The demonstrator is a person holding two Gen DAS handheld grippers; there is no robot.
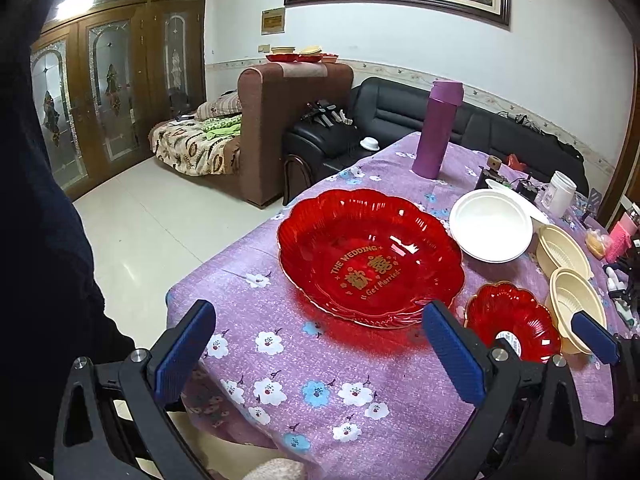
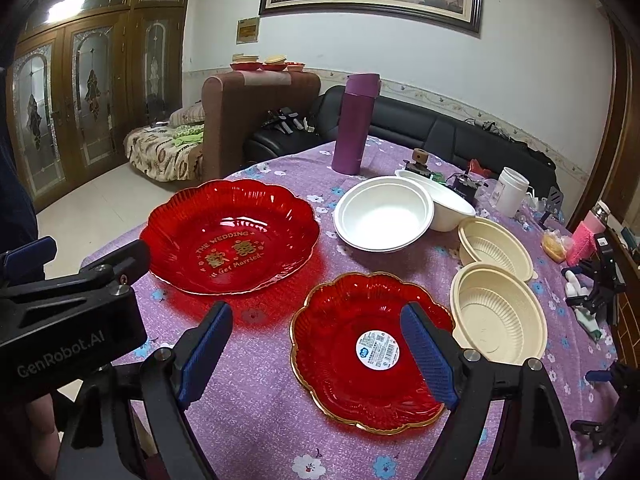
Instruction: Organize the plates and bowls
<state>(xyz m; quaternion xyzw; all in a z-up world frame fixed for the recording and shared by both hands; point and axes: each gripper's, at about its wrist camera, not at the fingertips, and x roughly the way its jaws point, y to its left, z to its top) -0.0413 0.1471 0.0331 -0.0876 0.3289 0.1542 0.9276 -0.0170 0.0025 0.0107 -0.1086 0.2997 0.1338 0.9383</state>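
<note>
Low in the frame, the right gripper (image 2: 316, 354) hangs over the purple flowered tablecloth (image 2: 256, 412), blue pads spread wide with nothing between them. Its right finger crosses in front of the small red plate (image 2: 360, 384), which carries a round white sticker at its centre. Up and left sits the large red plate (image 2: 232, 236) with gold wedding lettering. At the left edge, the left gripper (image 2: 80, 256) pokes in, reaching toward that big plate's rim. Centre right, two white bowls (image 2: 384, 216) overlap; right of them, two cream bowls (image 2: 496, 308) sit touching. Behind, a purple flask (image 2: 354, 124) stands upright.
</note>
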